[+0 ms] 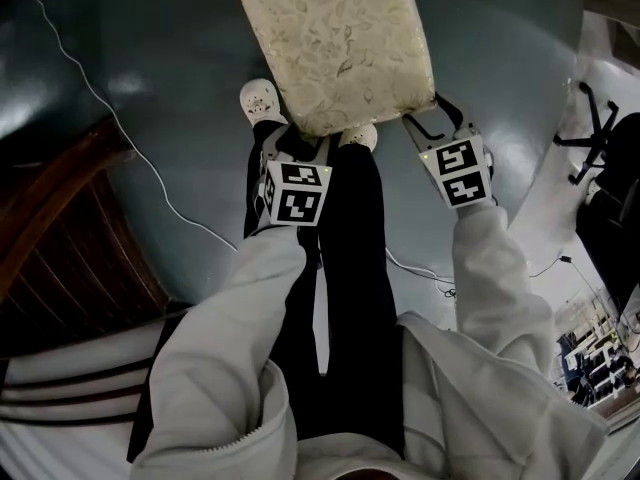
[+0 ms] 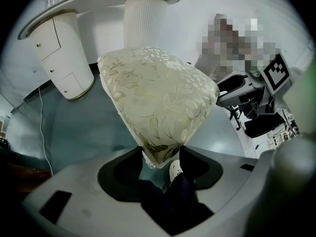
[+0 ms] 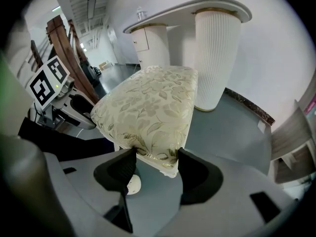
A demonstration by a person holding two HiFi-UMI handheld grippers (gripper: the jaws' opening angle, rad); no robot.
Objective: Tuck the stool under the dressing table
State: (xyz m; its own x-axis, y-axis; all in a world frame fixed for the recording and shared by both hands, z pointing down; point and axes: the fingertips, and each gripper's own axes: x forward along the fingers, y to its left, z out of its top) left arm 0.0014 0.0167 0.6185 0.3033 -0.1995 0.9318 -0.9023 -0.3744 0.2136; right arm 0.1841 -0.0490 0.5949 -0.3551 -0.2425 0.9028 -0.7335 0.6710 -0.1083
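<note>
The stool (image 1: 335, 43) has a cream cushion with a gold leaf pattern and stands on the grey floor in front of me. My left gripper (image 1: 300, 143) is shut on its near left corner, and my right gripper (image 1: 440, 118) is shut on its near right corner. In the left gripper view the cushion corner (image 2: 158, 98) is pinched between the black pads of the left gripper (image 2: 160, 159). The right gripper (image 3: 155, 164) clamps the other corner of the stool (image 3: 148, 107). Beyond the stool stands the white dressing table (image 3: 217, 48) on fluted pedestals (image 2: 143, 14), a short gap away.
Dark wooden furniture (image 1: 60, 228) stands at my left, and a thin white cable (image 1: 150, 168) runs across the floor. An office chair base (image 1: 600, 128) is at the right. My white shoes (image 1: 262, 98) stand just under the stool's near edge.
</note>
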